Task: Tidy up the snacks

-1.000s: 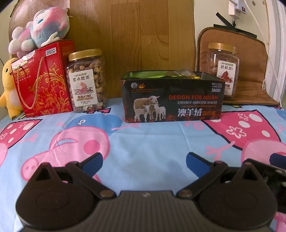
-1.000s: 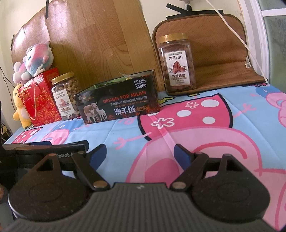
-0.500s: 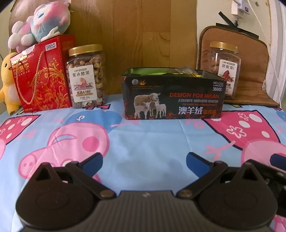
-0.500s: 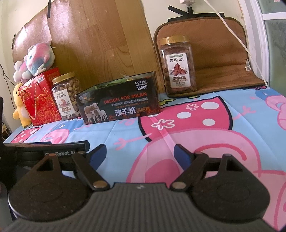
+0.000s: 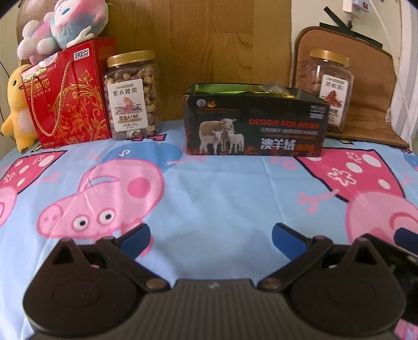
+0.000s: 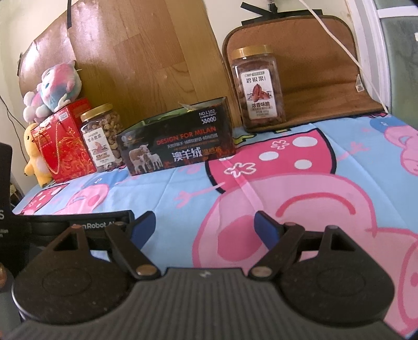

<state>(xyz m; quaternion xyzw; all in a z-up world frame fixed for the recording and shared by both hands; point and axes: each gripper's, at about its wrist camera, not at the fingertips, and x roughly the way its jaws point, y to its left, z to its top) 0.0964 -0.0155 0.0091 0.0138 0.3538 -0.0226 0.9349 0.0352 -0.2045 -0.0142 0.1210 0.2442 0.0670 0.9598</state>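
A black open-topped box (image 5: 256, 123) printed with sheep stands at the back middle of the table, with snack packets showing above its rim; it also shows in the right wrist view (image 6: 177, 146). A cashew jar (image 5: 132, 95) stands left of it, also in the right wrist view (image 6: 102, 138). A pecan jar (image 5: 330, 83) stands behind the box's right end, also in the right wrist view (image 6: 258, 89). A red cashew gift box (image 5: 70, 96) is at the far left. My left gripper (image 5: 211, 236) and right gripper (image 6: 202, 227) are open, empty, and well short of the box.
The table carries a blue and pink cartoon pig cloth (image 5: 222, 188). Plush toys (image 5: 65, 23) sit on and beside the red gift box. A brown cushion (image 6: 313, 65) and a wooden board (image 6: 146, 52) lean on the back wall. The left gripper's body (image 6: 78, 225) lies left of my right gripper.
Both views have tilted down slightly, so the objects at the back sit lower in frame. Both grippers stay open and empty.
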